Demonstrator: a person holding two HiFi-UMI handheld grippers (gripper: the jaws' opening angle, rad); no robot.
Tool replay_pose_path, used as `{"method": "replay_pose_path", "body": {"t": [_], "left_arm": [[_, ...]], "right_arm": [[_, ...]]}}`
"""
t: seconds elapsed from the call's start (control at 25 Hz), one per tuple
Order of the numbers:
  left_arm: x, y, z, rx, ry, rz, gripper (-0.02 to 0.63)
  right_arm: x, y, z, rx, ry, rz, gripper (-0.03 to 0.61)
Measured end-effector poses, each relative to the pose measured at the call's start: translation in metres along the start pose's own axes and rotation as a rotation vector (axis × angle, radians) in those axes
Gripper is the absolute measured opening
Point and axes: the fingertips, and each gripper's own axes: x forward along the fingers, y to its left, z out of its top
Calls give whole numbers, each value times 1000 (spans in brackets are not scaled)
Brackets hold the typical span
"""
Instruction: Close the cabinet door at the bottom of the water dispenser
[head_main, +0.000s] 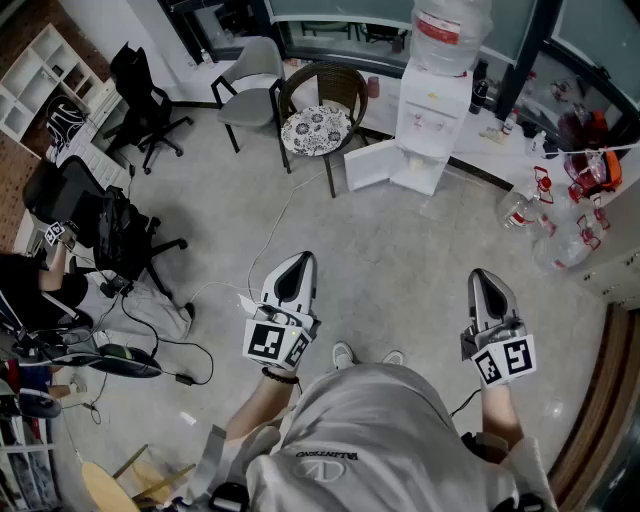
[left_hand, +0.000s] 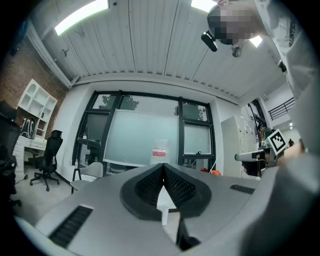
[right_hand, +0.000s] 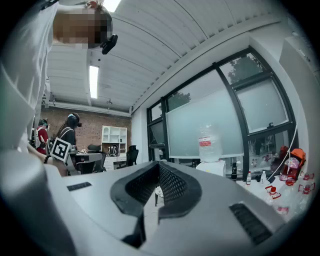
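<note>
grippers both have their jaws pressed together with nothing between them: left gripper (head_main: 298, 268) and right gripper (head_main: 486, 285), held above the grey concrete floor (head_main: 400, 240). well ahead stands the tall white water dispenser (head_main: 432, 115). its white bottom cabinet door (head_main: 367, 165) hangs open, near the dark wicker chair (head_main: 318, 105).

Bright ceiling lights (left_hand: 82, 15) glare at eleven o'clock. The floor (head_main: 400, 270) is evenly lit, with soft shadows. Both gripper views bend round, with dark corners.
</note>
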Motion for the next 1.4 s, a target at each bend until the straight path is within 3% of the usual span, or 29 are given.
{"method": "replay_pose_path", "body": {"t": [0.6, 1.4], "left_arm": [[-15, 11, -3, -39, 5, 4, 3], [-64, 70, -30, -89, 78, -7, 3]], "right_arm": [[9, 26, -7, 5, 20, 22, 17], [49, 104, -25, -22, 61, 33, 17]]}}
